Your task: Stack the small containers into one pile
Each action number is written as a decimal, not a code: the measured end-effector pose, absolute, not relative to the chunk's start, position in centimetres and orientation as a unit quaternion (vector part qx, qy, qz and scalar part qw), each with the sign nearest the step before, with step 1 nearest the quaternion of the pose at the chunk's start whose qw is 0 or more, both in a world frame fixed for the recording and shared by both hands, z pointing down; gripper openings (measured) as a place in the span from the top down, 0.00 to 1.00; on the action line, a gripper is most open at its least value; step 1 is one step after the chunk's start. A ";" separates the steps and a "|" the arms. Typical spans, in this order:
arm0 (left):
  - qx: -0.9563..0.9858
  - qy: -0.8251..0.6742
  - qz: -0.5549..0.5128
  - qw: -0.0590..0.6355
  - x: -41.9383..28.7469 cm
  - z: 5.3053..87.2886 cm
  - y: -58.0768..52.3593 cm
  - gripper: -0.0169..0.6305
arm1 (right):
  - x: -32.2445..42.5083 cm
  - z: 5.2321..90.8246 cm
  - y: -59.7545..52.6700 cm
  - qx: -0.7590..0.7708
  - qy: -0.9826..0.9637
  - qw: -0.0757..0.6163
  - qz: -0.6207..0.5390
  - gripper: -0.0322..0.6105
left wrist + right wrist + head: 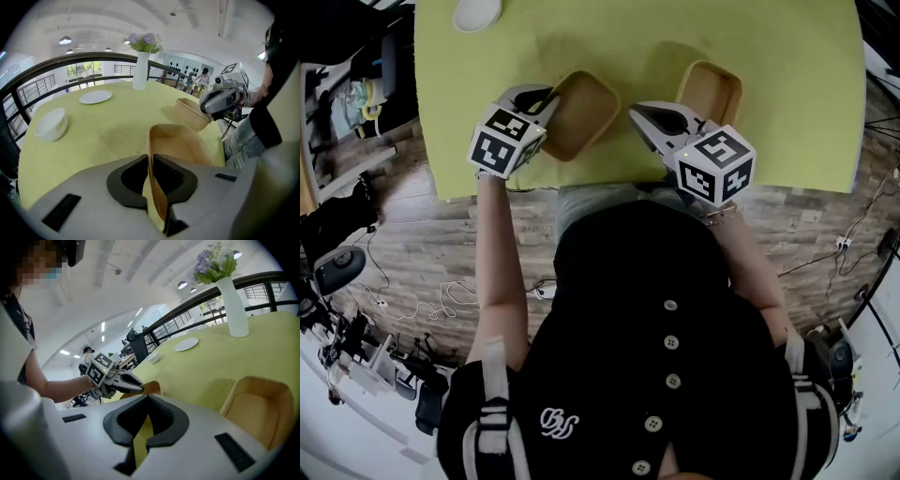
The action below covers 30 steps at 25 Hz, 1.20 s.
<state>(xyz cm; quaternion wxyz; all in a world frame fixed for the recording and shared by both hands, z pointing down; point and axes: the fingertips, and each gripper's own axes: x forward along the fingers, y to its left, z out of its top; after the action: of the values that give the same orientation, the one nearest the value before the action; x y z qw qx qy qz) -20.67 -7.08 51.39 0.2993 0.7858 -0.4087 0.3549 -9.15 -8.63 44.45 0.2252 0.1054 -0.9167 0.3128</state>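
Two tan square containers sit near the front edge of the yellow-green table (769, 141). My left gripper (546, 101) (150, 161) is shut on the near wall of the left container (581, 112) (180, 145); the thin rim stands pinched between its dark pads. The right container (710, 91) (190, 112) (258, 408) rests apart from it, to the right. Between the two containers my right gripper (639, 114) (146, 401) hovers, shut with nothing in it. In the right gripper view the left container (145, 389) shows just beyond the jaws.
A white bowl (476, 11) (50, 124), a white plate (95, 97) (186, 344) and a white vase with flowers (140, 70) (233, 301) stand farther back on the table. The person's body is close against the table's front edge. Cables lie on the wooden floor.
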 end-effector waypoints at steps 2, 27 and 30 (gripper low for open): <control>0.782 -0.419 0.350 0.303 -20.5 51.5 -7.3 0.91 | -8.8 44.5 -8.8 0.110 -0.917 0.224 0.312 0.93; 0.787 -0.437 0.159 0.405 -15.5 47.8 -10.2 0.92 | -2.1 44.7 -12.2 0.227 -0.900 0.211 0.308 0.93; 0.785 -0.438 0.137 0.417 -14.9 47.3 -10.2 0.92 | -1.4 45.1 -11.9 0.226 -0.901 0.219 0.300 0.93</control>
<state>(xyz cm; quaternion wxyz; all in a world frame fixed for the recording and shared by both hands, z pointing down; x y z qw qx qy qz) -14.87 -10.20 47.25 0.4168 0.7845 -0.4382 0.1368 -1.45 -11.89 45.11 0.2189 0.2262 -0.9006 0.2997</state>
